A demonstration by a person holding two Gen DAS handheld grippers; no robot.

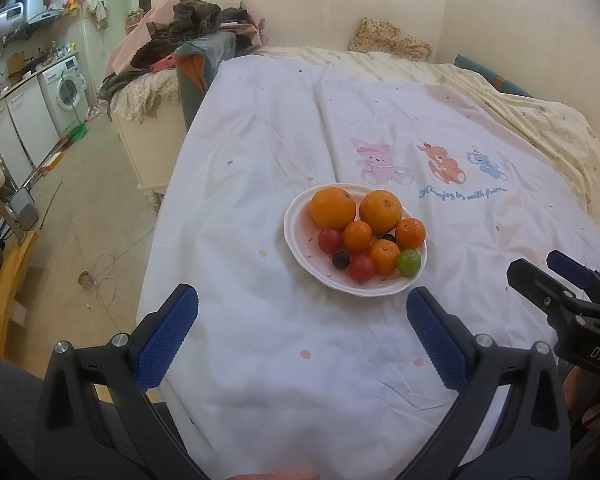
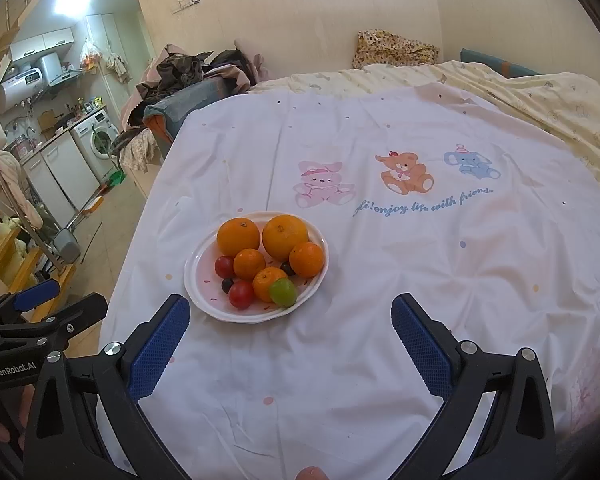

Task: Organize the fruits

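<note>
All fruit heaped on white plate on bed sheet: oranges, tangerines, cherry tomatoes, grapes. None loose. Fits gathered result or unsorted start. Left claw, right claw both wide open, empty, near plate.

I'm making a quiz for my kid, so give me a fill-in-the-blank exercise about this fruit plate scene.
1. All the fruit sits on a white ____ on the bedsheet.
2. The single grape at the near rim is ____ in colour.
3. The number of large oranges at the back is ____.
4. Both the left gripper and right gripper are ____.

Missing words: plate; green; two; open
</note>
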